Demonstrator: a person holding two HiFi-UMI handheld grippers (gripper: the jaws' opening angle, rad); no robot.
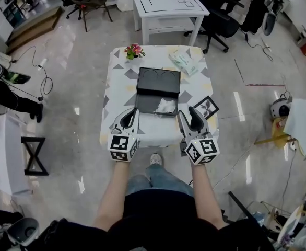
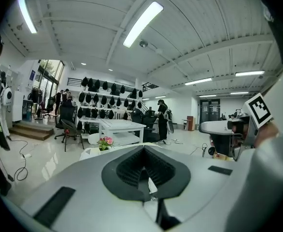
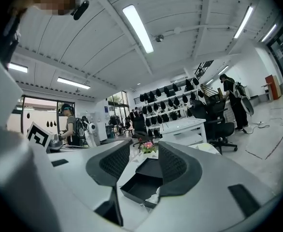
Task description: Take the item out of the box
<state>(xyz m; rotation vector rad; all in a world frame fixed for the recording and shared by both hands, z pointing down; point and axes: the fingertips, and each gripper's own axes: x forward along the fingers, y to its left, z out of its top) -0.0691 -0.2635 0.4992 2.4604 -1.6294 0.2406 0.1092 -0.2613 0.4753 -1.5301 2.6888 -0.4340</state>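
Black box [image 1: 158, 81] near front edge of table [image 1: 117, 88]

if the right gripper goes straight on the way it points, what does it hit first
Most likely the open black box: it lies straight ahead between the right gripper's open jaws, near wall first. Depth is hard to judge.

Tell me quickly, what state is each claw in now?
Left claw: closed, nothing in it.
Right claw: open, empty.

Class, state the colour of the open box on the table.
The box is black. The head view shows it best.
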